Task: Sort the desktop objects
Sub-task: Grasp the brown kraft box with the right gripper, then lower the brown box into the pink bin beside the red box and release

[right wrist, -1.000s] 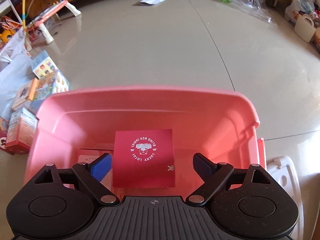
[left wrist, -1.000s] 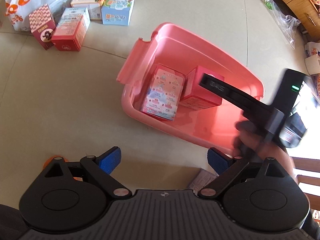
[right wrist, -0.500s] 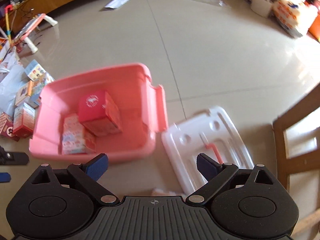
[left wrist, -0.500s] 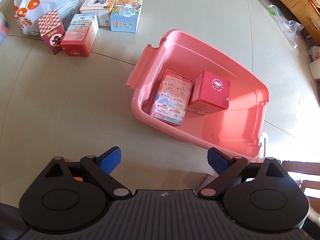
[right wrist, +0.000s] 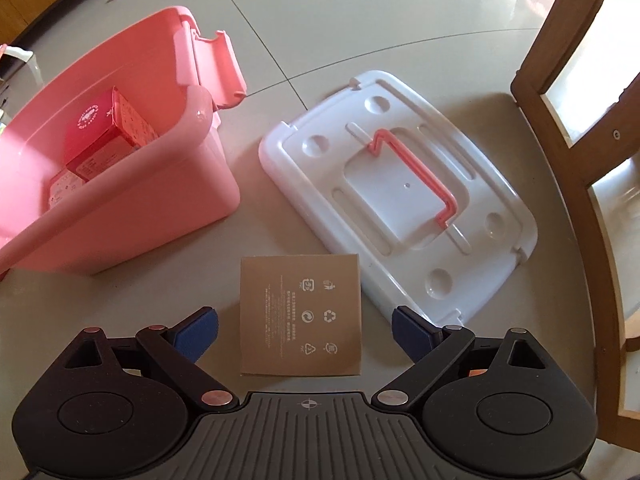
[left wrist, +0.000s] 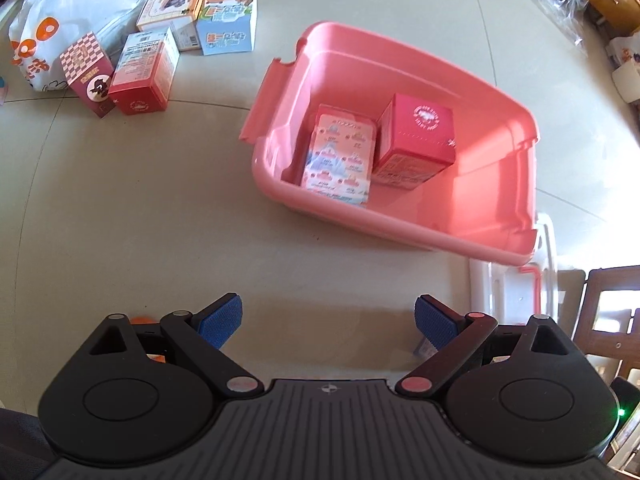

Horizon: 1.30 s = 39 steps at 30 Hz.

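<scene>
A pink bin [left wrist: 496, 240] stands on the table and holds a dark red box [left wrist: 416, 136] and a pale patterned box [left wrist: 340, 160]. The bin [right wrist: 132, 200] and the red box [right wrist: 100, 136] also show in the right wrist view. My left gripper [left wrist: 328, 324] is open and empty, short of the bin's near wall. My right gripper [right wrist: 304, 330] is open, with a brown cardboard box [right wrist: 301, 314] between its fingers, not clamped. Several more boxes [left wrist: 144, 72] lie at the far left.
The bin's white lid [right wrist: 400, 196] with a pink handle lies right of the bin. A wooden chair [right wrist: 580, 184] stands at the right table edge. A white plastic bag [left wrist: 52, 28] lies behind the loose boxes. Clear plastic bags [left wrist: 568, 4] lie far right.
My right gripper has left the red box in the bin, pulled back and swung right; it now hangs over the brown box beside the lid. My left gripper has drifted back a little.
</scene>
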Each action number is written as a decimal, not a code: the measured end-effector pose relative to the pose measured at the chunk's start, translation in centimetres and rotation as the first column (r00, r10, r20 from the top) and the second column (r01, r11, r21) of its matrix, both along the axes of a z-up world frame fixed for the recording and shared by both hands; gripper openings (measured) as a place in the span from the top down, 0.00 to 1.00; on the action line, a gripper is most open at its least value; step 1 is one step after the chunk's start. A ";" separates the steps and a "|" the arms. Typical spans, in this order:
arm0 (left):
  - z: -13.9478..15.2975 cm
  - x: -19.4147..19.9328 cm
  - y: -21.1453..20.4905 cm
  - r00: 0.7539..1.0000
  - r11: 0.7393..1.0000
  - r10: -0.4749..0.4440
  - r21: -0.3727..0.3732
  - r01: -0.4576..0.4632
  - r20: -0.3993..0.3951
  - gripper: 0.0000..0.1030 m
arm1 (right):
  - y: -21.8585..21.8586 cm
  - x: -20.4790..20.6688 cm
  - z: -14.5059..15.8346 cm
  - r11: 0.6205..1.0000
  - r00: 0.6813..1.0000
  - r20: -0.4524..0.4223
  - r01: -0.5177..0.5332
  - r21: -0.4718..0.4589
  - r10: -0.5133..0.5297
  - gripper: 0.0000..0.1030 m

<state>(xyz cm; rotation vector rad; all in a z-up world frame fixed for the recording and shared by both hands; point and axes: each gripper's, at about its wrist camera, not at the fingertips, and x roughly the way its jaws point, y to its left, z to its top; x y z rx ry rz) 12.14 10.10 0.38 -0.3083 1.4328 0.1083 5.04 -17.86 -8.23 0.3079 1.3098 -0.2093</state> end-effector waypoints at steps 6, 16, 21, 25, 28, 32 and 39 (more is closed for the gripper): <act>-0.4 -0.8 -0.1 1.000 1.000 -0.016 0.010 0.016 -0.006 0.07 | -0.1 0.0 -2.7 1.000 1.000 -0.029 -0.011 0.028 0.011 0.33; -0.3 -0.7 -0.9 0.999 0.999 -0.032 0.025 0.032 0.004 0.07 | 2.3 0.3 -1.4 0.985 0.985 -0.062 -0.164 -0.046 0.161 0.36; 0.6 -0.4 -0.8 0.999 1.000 -0.026 0.014 0.026 0.037 0.07 | 2.3 0.6 2.2 0.981 0.980 -0.063 -0.191 -0.003 0.191 0.36; 1.0 -0.1 -0.6 0.999 1.000 -0.025 0.001 0.025 0.045 0.07 | 2.7 0.8 6.1 0.967 0.966 -0.039 -0.255 0.008 0.255 0.36; 1.4 0.0 -0.5 0.998 1.000 -0.028 0.000 0.028 0.057 0.07 | 3.2 1.4 9.4 0.949 0.950 -0.018 -0.313 -0.026 0.313 0.36; 1.8 0.1 0.3 0.998 1.000 -0.006 -0.010 0.006 0.070 0.07 | 3.8 3.4 13.2 0.932 0.934 0.006 -0.357 -0.061 0.358 0.36; 1.7 0.0 2.0 0.998 0.999 0.037 -0.027 -0.035 0.057 0.07 | 5.1 8.7 16.5 0.923 0.923 0.016 -0.383 -0.050 0.384 0.36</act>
